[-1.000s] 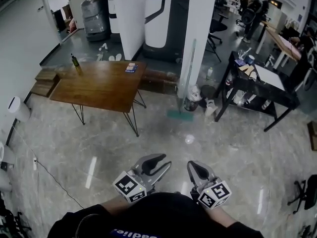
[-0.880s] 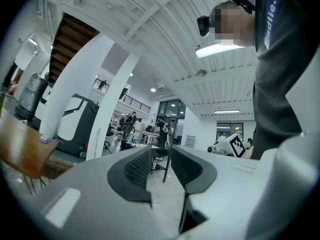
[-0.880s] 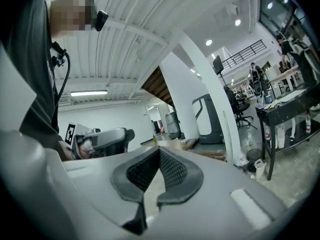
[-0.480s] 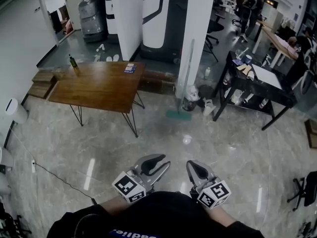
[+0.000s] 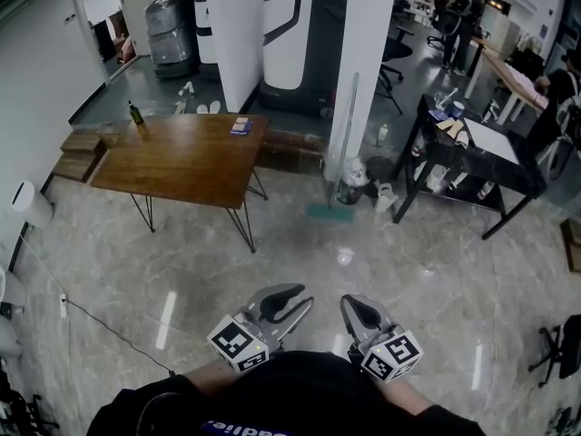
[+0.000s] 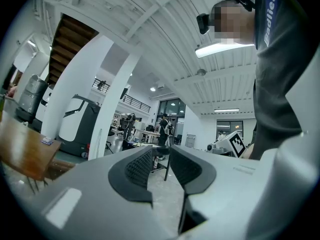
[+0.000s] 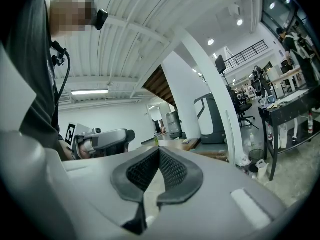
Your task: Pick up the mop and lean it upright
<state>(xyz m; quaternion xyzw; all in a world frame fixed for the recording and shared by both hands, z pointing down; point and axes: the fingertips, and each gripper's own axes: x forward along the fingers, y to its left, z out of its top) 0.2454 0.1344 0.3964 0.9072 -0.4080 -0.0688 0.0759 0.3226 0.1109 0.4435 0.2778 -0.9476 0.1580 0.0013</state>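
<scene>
The mop (image 5: 347, 143) already leans upright against the white pillar (image 5: 368, 62), well apart from both grippers, so nothing seems left: the left gripper (image 5: 302, 296), jaws just narrowing, gapes empty, and the right gripper (image 5: 349, 305) is clenched on nothing.

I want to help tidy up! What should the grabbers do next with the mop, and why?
Probably just hold back and rest: the pale-handled mop with a teal head already leans upright against the white square pillar. The left gripper, whose jaws have just been closing slightly, and the right gripper both hold nothing.
</scene>
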